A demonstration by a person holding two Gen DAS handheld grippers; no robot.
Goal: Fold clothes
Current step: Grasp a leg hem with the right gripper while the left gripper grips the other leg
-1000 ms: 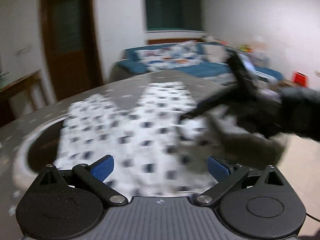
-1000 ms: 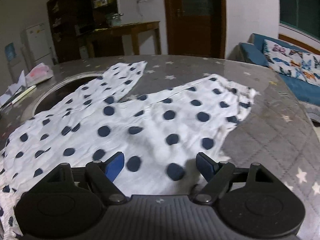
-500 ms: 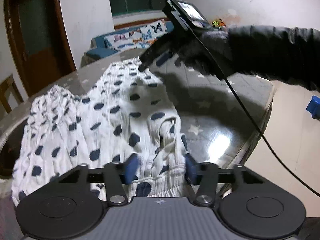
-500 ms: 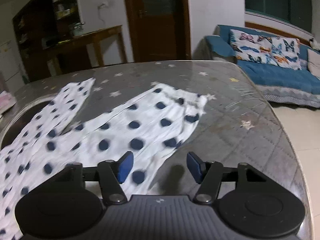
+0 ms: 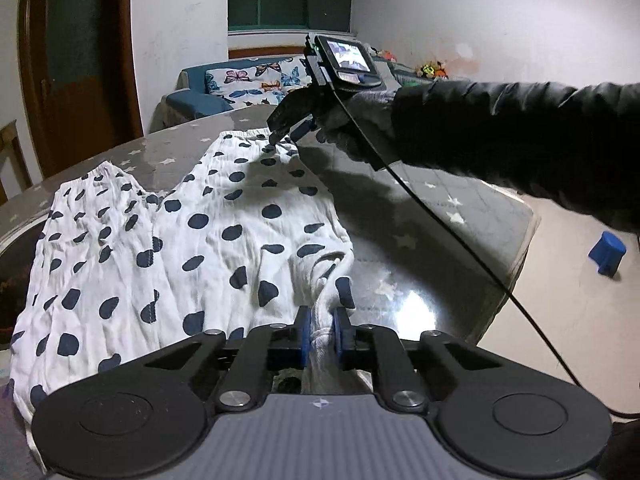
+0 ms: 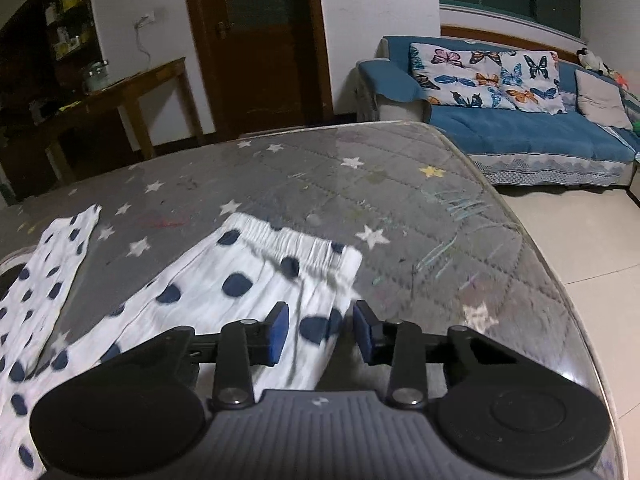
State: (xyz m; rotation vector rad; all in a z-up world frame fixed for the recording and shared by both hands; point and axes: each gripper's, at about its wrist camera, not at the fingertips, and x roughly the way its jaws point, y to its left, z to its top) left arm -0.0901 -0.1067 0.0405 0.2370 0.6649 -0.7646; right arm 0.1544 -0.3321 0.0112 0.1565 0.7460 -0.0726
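White trousers with dark blue dots lie spread on the grey, star-patterned desk, the waistband at the near edge and the two legs running toward the far side, with bare desk showing between them.

The left gripper is clenched on a bunched fold of the trousers' waistband at their near right corner: the cloth is pinched between the two blue fingers and rises in a twisted ridge just beyond them. The rest of the garment fans out to the left and far side of this grip, lying flat with light wrinkles.

The right gripper sits low over the far end of the right-hand trouser leg. In its own view the blue fingers stand apart, released, with the dotted cloth lying in the gap between them and the gathered elastic cuff just beyond the tips. The right finger is at the leg's right edge, over bare desk. Seen from the left wrist view, the right gripper points down at that cuff, its tips at or just touching the cloth, held by a gloved hand in a black sleeve, with a cable trailing down toward the near right.

The other leg lies to the left, apart from both grippers. A blue sofa with butterfly cushions stands beyond the desk.
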